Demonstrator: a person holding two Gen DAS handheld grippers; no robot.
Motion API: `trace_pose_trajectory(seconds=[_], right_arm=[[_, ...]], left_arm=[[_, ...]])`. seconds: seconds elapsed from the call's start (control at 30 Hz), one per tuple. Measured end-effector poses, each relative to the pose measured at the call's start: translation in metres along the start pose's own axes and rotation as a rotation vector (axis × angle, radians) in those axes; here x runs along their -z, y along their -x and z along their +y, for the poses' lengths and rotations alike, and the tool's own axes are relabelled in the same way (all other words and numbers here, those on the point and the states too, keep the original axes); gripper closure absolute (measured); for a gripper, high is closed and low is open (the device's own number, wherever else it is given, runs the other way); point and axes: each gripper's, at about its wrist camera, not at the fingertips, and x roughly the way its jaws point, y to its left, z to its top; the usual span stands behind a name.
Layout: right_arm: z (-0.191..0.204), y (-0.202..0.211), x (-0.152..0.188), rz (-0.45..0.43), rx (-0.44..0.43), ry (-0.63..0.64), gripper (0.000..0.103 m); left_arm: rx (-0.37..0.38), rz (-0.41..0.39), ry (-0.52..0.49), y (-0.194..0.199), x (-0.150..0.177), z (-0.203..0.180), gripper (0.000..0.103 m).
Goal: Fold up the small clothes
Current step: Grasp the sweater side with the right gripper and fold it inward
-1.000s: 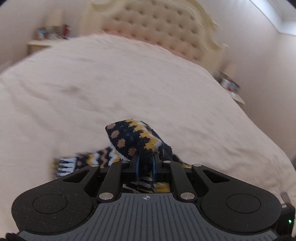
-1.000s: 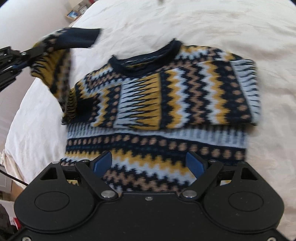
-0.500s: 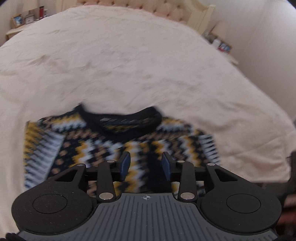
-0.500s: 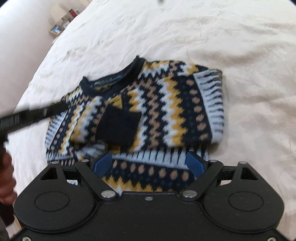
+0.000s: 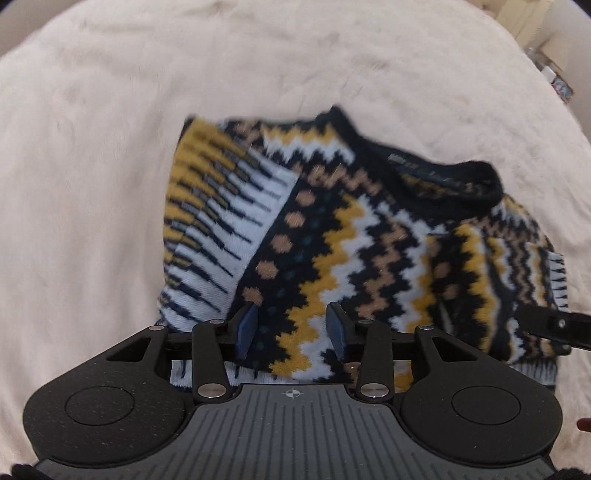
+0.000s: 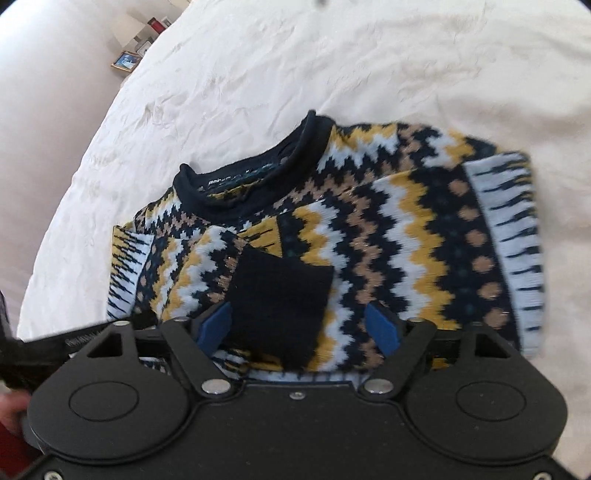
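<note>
Right wrist view: the patterned sweater (image 6: 369,229) lies on the cream bedspread (image 6: 258,74), sleeves folded in, its dark cuff (image 6: 280,302) between the right claw (image 6: 299,326)'s closing jaws, untouched. The left claw (image 5: 291,330) hovers over its near-left part, jaws apart, empty.

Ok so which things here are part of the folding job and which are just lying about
Part of the job:
- sweater, sleeves folded in, on the bed
- left gripper, open above it
- right gripper, jaws closing, nothing gripped

Just lying about:
- picture frame
- red bottle on the bedside table
</note>
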Motion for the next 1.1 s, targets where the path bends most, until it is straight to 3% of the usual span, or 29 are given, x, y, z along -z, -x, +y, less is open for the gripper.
trace_pose_trajectory(seconds=[0.23, 0.3, 0.4, 0.47, 0.73, 0.87, 1.03, 1.1], right_arm=[[-0.002, -0.022, -0.005, 0.038, -0.008, -0.066, 0.046], [-0.003, -0.025, -0.006, 0.042, 0.0, -0.074, 0.055], [-0.003, -0.025, -0.007, 0.053, 0.026, -0.065, 0.085], [-0.002, -0.021, -0.008, 0.054, 0.025, -0.052, 0.092], [0.013, 0.048, -0.02, -0.071, 0.003, 0.098, 0.097], [0.003, 0.077, -0.03, -0.12, 0.097, 0.138, 0.097], [-0.037, 0.081, -0.036, -0.115, 0.258, 0.073, 0.097], [-0.05, 0.077, -0.034, -0.093, 0.281, 0.034, 0.097]], left_arm=[[0.009, 0.014, -0.05, -0.009, -0.001, -0.006, 0.049], [0.008, 0.013, -0.054, -0.009, -0.001, -0.008, 0.046], [0.009, 0.008, -0.053, -0.01, 0.0, -0.01, 0.043], [0.011, 0.005, -0.053, -0.01, 0.0, -0.009, 0.043], [0.035, -0.031, -0.034, 0.009, 0.002, -0.008, 0.043], [0.062, -0.067, -0.017, 0.024, 0.003, -0.008, 0.043], [0.051, -0.074, -0.019, 0.03, 0.002, -0.007, 0.043], [0.034, -0.053, -0.022, 0.025, 0.002, -0.005, 0.043]])
